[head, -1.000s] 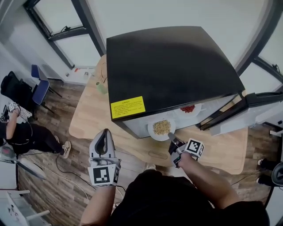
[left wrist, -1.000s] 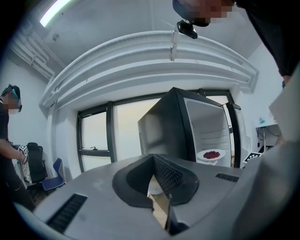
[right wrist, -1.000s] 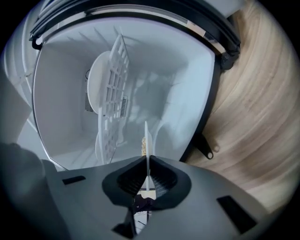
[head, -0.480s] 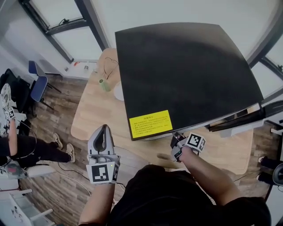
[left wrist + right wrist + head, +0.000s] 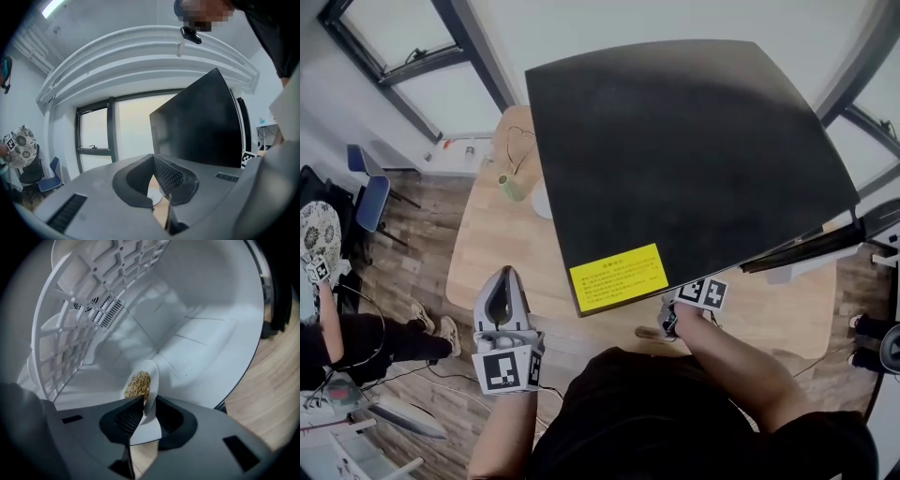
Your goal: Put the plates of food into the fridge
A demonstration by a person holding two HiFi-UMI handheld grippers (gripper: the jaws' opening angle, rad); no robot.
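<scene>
plate in fridge, right gripper view only | right claw opening round rim | left claw closed

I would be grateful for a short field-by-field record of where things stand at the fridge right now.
fridge: black top, stands on wooden table, door open
plate of tan grains: inside the fridge's white compartment, rim between the right gripper's jaws
right gripper: reaching into the fridge, jaws opening around the plate rim
left gripper: shut, empty, held off to the side of the fridge
</scene>
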